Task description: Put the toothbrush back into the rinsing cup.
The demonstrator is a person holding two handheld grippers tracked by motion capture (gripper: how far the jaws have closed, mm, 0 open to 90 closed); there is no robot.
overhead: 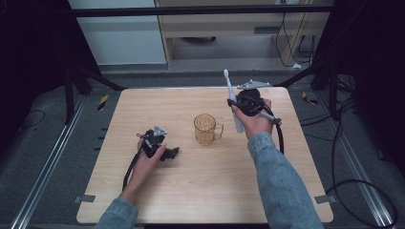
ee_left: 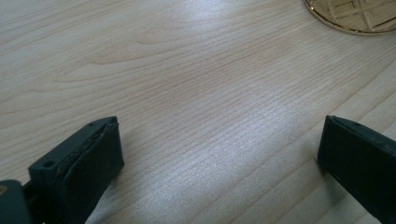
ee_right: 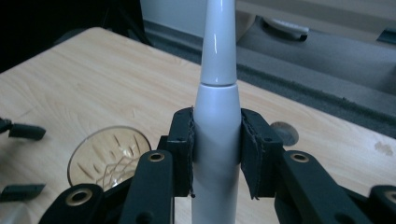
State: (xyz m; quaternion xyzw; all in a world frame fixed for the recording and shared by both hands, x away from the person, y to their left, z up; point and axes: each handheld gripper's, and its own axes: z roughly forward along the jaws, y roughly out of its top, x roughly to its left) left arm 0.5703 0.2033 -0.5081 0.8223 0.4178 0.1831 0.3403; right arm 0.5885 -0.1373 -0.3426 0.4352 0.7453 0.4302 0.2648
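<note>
While the right gripper clamps the toothbrush upright at frame centre-right, head up, base free for lowering into the amber mug, the left gripper rests spread apart on the table, lower left.

- A white electric toothbrush is standing nearly upright in the air, its brush head pointing up, its thick handle sitting clamped between the right gripper's two black jaws.
- An amber cut-glass mug is standing upright, just left of and below that gripper.
</note>
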